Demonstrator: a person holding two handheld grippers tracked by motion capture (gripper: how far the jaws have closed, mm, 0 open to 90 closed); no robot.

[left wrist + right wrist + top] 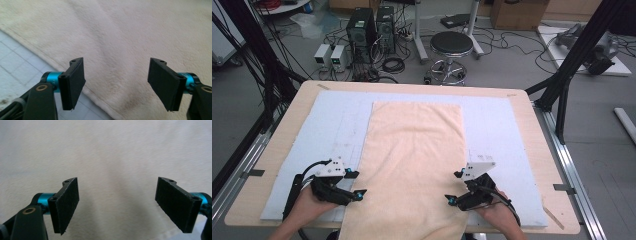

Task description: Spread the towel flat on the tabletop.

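Work surface: a wooden table fills the middle of the high view, with a pale blue-grey mat laid over most of it.
Towel: a cream towel lies flat on the mat, lengthwise, from upper centre to the bottom edge of the high view, where it hangs over the near table edge.
Left gripper: the left gripper sits at the lower left of the high view, at the towel's left edge. Jaws stand wide apart with nothing gripped.
Left gripper view: the towel covers the upper and right parts of the frame; its hemmed edge runs diagonally from upper left to bottom centre. The mat shows at lower left. The left jaw hangs over that edge, the right jaw over the towel.
Right gripper: the right gripper sits at the lower right of the high view, over the towel's right side. Jaws stand wide apart, holding nothing.
Right gripper view: the towel lies behind both jaws across the frame.
Hands: each hand enters from the bottom edge of the high view.
Background: a round black stool and computer cases stand on the floor at the top of the high view.
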